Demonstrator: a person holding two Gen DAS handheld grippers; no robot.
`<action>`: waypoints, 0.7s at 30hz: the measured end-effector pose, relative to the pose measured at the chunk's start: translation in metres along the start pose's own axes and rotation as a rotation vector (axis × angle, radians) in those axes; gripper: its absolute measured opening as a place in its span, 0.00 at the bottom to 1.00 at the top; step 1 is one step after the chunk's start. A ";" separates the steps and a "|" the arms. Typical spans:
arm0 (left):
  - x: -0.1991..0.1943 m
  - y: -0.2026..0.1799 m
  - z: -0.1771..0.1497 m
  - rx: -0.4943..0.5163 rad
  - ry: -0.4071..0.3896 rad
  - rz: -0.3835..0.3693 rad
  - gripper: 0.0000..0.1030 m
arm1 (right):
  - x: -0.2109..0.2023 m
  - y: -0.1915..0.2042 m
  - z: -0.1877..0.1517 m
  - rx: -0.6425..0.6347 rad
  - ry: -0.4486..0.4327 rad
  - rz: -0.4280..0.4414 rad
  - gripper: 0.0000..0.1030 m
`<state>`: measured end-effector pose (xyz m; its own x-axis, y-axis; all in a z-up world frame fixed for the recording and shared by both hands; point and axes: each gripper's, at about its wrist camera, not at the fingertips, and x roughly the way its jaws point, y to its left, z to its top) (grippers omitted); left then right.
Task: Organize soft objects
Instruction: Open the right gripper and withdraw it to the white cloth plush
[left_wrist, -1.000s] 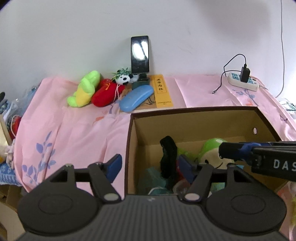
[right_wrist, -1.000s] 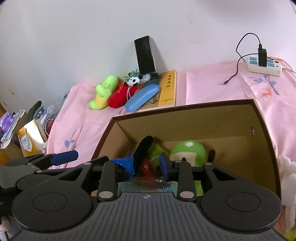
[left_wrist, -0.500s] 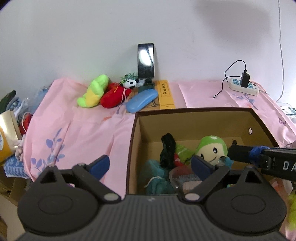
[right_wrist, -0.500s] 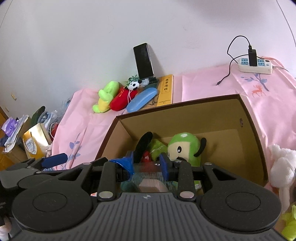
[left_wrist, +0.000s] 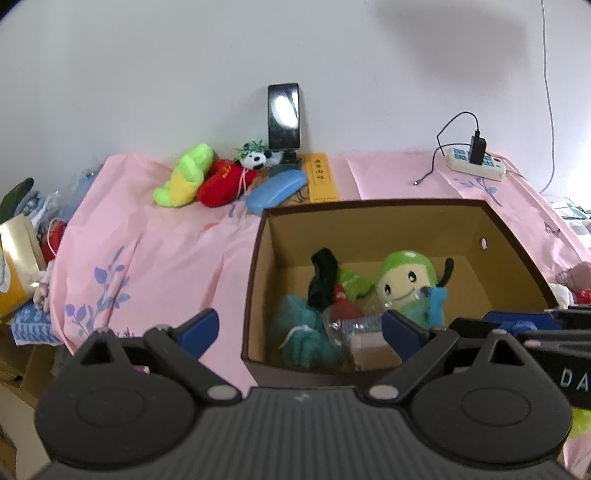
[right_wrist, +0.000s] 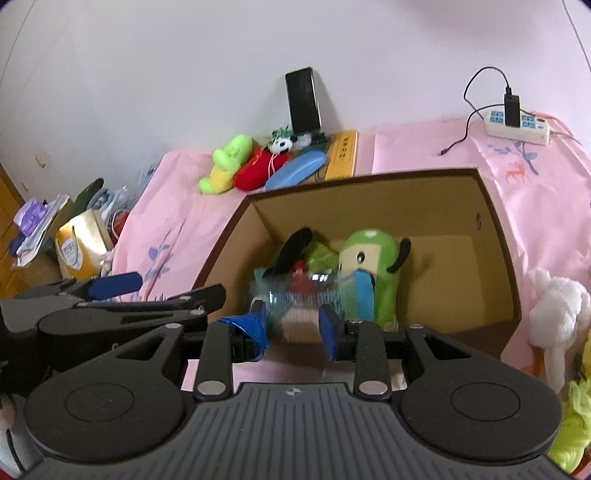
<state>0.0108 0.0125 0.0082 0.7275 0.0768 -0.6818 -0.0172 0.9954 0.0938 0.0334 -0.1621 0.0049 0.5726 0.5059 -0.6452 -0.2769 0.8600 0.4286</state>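
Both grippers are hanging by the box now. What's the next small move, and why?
Probably send the left gripper forward toward the green-and-yellow plush: its fingers stand wide open with nothing between them, and that plush lies outside the cardboard box on the pink cloth, on this gripper's side.

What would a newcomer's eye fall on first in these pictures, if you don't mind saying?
Probably the open cardboard box on the pink cloth, with a green plush grinning among other soft things inside. Next, the bright row against the back wall: a lime plush, a red one and a small panda below a propped phone.
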 end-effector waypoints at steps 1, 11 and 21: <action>0.000 0.000 -0.002 -0.001 0.004 -0.004 0.92 | 0.000 0.000 -0.003 -0.003 0.011 0.001 0.13; 0.006 -0.004 -0.037 0.025 0.087 -0.096 0.92 | 0.002 -0.008 -0.034 -0.018 0.131 0.001 0.13; 0.020 -0.006 -0.080 0.049 0.218 -0.357 0.92 | 0.012 -0.039 -0.062 0.072 0.260 -0.048 0.14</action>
<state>-0.0294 0.0126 -0.0636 0.5193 -0.2573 -0.8149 0.2466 0.9581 -0.1454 0.0036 -0.1853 -0.0588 0.3641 0.4732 -0.8022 -0.1939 0.8810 0.4317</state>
